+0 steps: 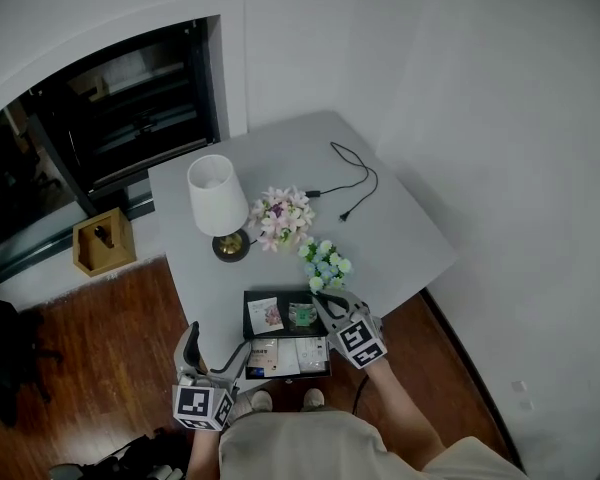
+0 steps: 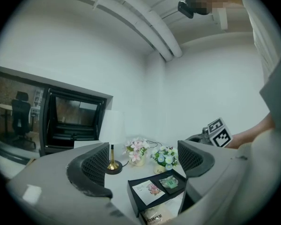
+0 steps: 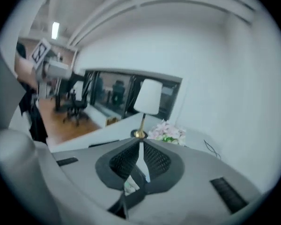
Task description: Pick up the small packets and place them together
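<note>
A black tray [image 1: 285,295] sits at the table's near edge. In its far half lie a white floral packet [image 1: 265,315] and a green packet [image 1: 302,315]; pale printed packets [image 1: 290,356] fill the near half. My right gripper [image 1: 322,302] hovers at the tray's right side, just beside the green packet. Its jaws [image 3: 140,149] stand only a thin slit apart, with nothing pressed between the pads. My left gripper [image 1: 215,353] hangs open off the tray's near left corner. Its view [image 2: 143,161] shows the tray [image 2: 135,198], floral packet [image 2: 150,190] and green packet [image 2: 170,183] ahead.
Behind the tray stand a white-shaded lamp [image 1: 217,196], a pink bouquet [image 1: 282,216] and a small blue-white bouquet [image 1: 326,260]. A black cable [image 1: 352,183] lies at the far right. A wooden box [image 1: 104,240] sits on the floor to the left, below a dark window.
</note>
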{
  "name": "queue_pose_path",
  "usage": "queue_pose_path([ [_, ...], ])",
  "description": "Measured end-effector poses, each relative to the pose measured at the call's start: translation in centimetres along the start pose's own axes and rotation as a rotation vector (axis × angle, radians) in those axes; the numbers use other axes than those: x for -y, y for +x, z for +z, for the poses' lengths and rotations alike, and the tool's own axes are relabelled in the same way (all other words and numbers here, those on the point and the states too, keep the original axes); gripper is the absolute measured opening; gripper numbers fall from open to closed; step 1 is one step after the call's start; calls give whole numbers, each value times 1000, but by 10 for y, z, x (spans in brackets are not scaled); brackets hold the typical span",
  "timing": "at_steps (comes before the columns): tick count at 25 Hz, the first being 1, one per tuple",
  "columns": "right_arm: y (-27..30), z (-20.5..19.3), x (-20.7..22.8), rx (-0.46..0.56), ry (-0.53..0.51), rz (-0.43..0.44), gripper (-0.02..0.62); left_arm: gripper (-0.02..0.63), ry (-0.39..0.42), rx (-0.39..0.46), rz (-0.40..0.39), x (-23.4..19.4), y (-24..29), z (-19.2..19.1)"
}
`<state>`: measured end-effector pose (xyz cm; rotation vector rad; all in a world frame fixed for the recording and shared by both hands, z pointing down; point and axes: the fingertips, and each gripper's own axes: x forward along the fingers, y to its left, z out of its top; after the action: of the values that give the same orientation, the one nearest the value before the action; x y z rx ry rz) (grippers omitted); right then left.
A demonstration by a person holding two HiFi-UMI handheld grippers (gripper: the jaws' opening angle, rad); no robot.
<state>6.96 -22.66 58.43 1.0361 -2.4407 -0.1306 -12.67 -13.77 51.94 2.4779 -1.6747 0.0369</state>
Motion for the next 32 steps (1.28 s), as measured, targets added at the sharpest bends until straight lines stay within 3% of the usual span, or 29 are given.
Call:
queue_pose_path([
  [1, -14, 14, 6, 89, 94, -27, 41, 454, 3, 2, -9, 2, 3, 2],
  [2, -28, 24, 12, 162, 159, -57, 111, 454, 6, 5, -19, 5, 6, 3],
  [3, -40, 31, 17, 214, 197, -87, 240, 454, 8, 7, -27, 7, 9, 4],
  [4, -51, 36, 20, 249, 215, -117, 276, 454, 11, 10, -35, 9, 12, 5],
  [9, -99, 46, 21, 383, 300, -220, 276, 454, 46, 31, -41, 18, 21, 14],
  [12, -105, 37, 9, 359, 318, -209, 281, 454, 59, 41, -43, 24, 23, 15],
  [14, -105, 33, 5, 361, 363, -208, 422, 454, 67, 40, -51, 26, 23, 14],
  [18, -117, 40, 6, 426, 368, -240, 425, 454, 68, 30, -48, 27, 21, 12],
  [20, -121, 42, 5, 437, 328, -256, 364, 454, 68, 34, -45, 27, 20, 12],
  [24, -117, 37, 2, 348, 240, -273, 344, 454, 64, 38, -28, 23, 18, 11],
  [32, -108, 37, -8, 309, 232, -239, 344, 454, 54, 35, -7, 16, 10, 9],
])
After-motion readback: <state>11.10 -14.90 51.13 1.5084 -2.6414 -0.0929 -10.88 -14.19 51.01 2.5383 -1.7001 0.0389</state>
